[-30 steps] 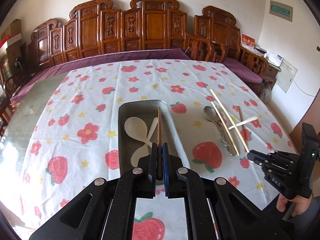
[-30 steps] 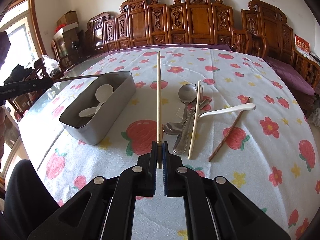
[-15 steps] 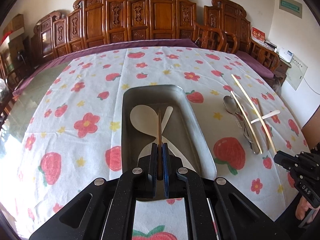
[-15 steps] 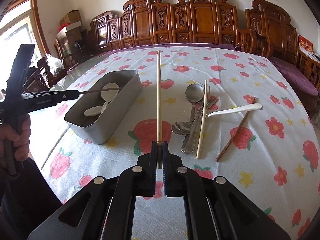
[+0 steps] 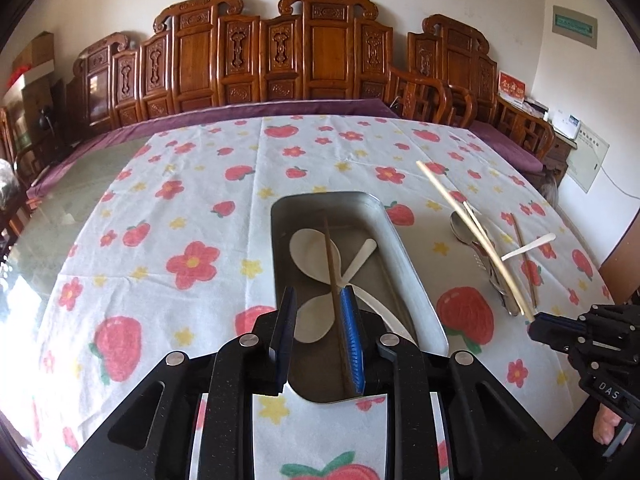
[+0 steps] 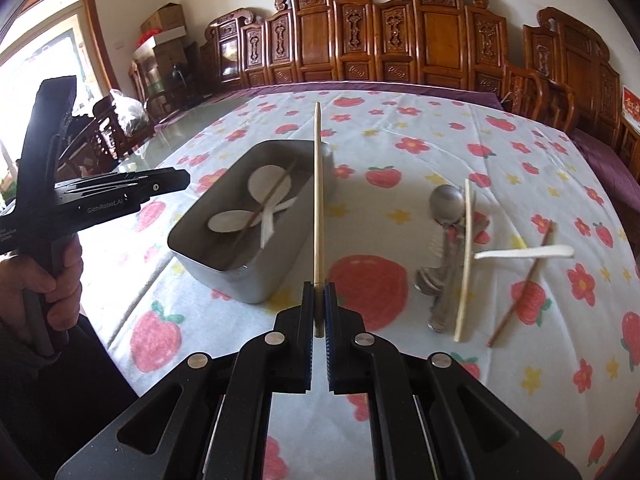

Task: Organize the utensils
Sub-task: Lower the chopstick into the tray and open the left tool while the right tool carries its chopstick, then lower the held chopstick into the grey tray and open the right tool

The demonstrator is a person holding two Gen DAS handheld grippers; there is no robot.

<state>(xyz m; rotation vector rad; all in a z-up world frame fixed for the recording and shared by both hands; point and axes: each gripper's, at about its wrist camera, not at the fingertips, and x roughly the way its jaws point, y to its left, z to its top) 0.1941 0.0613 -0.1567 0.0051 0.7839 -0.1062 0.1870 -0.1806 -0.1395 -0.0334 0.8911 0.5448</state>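
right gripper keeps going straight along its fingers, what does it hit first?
Probably the metal tray. The right gripper, shut on a pale chopstick, points over the tray's near right corner, so the chopstick's tip would likely get there before the fingers. Its height above the table is unclear, so it might pass over the rim.

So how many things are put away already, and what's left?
Two white spoons and a dark chopstick lie in the metal tray; the left tool is open. The right tool holds a pale chopstick. Metal spoons, chopsticks and a white spoon remain on the table.
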